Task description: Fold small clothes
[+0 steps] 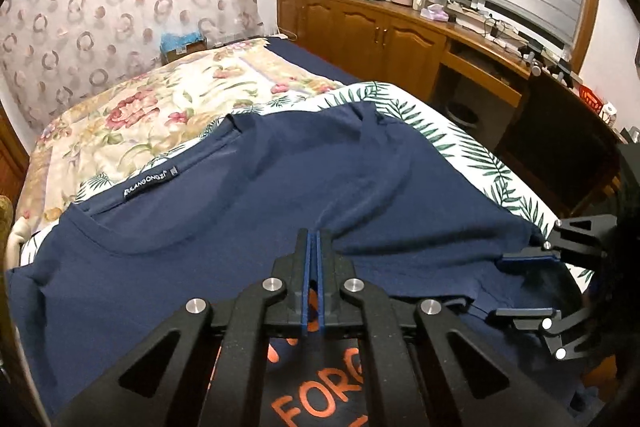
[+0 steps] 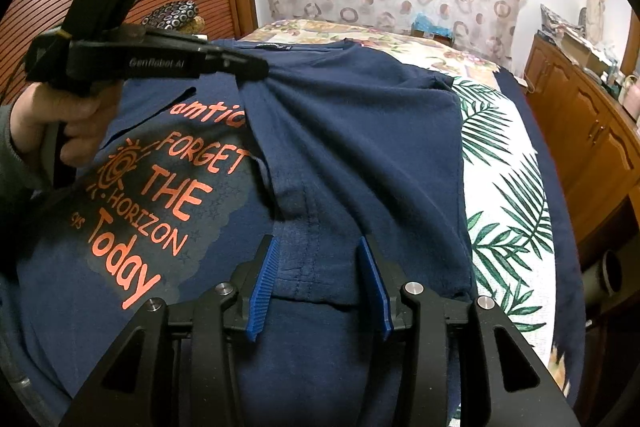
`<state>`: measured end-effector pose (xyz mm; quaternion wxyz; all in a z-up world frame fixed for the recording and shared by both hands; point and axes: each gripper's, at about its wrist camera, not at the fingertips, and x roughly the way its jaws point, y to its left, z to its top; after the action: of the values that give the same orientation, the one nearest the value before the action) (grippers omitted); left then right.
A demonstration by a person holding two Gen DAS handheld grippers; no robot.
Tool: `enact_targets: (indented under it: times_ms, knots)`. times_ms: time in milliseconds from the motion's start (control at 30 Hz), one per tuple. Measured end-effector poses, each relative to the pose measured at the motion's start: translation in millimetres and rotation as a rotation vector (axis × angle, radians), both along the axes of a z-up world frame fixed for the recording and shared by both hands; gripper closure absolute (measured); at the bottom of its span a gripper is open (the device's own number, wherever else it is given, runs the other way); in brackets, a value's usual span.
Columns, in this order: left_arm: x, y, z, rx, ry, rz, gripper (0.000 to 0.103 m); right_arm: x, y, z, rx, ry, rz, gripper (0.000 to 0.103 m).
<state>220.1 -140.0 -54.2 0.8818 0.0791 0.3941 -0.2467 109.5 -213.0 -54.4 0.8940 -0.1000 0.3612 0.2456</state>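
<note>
A navy T-shirt (image 2: 352, 147) is spread on a bed, over a palm-leaf sheet (image 2: 508, 195), with one side panel folded across so that part of the orange print (image 2: 160, 195) is covered. A pinch of that folded panel is held in the left gripper (image 1: 314, 247), whose fingers are clenched tight on the cloth; in the right wrist view the fabric is seen drawn up into taut radiating creases at the tip. The right gripper (image 2: 316, 267) is set low at the hem (image 2: 304, 279), fingers released and standing either side of a stitched seam, with nothing clamped.

The chief risk is judged to be an uneven fold: were the left pinch pulled on while the hem is unsecured, the panel could be dragged askew or bunched, and a thin pinch could slip free. If the open fingers are shut too deep, the layer beneath could also be caught.

Bare sheet is available just beyond the shirt's right edge, but the bed edge falls away close behind it, toward a wooden cabinet (image 2: 592, 131). A floral quilt (image 1: 152, 115) lies beyond the collar.
</note>
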Motion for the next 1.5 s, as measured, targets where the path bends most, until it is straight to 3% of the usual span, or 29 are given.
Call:
enact_targets:
  times_ms: [233, 400, 500, 567, 600, 633, 1033, 1233, 1400, 1467, 1500]
  knots:
    - [3, 10, -5, 0.028, 0.002, 0.040, 0.096, 0, -2, 1, 0.010, 0.009, 0.017, 0.058]
    - [-1, 52, 6, -0.058, 0.004, 0.066, 0.069, 5, -2, 17, -0.020, -0.028, 0.022, 0.058]
    - [-2, 80, 15, -0.069, -0.016, 0.099, 0.055, 18, -4, 29, -0.020, -0.052, 0.012, 0.055]
    - [-3, 97, 21, -0.066, -0.035, 0.121, 0.040, 31, -5, 33, -0.020, -0.056, -0.003, 0.050]
    - [-3, 105, 23, -0.059, -0.049, 0.135, 0.026, 39, -6, 35, -0.022, -0.058, -0.013, 0.048]
    - [-3, 112, 25, -0.053, -0.063, 0.147, 0.024, 47, -6, 36, -0.025, -0.060, -0.022, 0.048]
    - [9, 187, 32, 0.066, -0.112, 0.320, 0.024, 132, 20, 17, -0.082, -0.037, -0.046, 0.047]
    - [26, 206, 21, 0.068, -0.061, 0.350, 0.024, 147, 18, 10, -0.086, -0.019, -0.024, 0.047]
    - [43, 207, 7, 0.122, -0.013, 0.369, 0.024, 155, 17, 10, -0.068, -0.020, -0.021, 0.046]
    - [50, 205, 2, 0.124, 0.010, 0.356, 0.027, 156, 16, 9, -0.059, -0.017, -0.022, 0.046]
    - [52, 207, 1, 0.118, 0.018, 0.351, 0.038, 158, 15, 8, -0.054, -0.015, -0.022, 0.046]
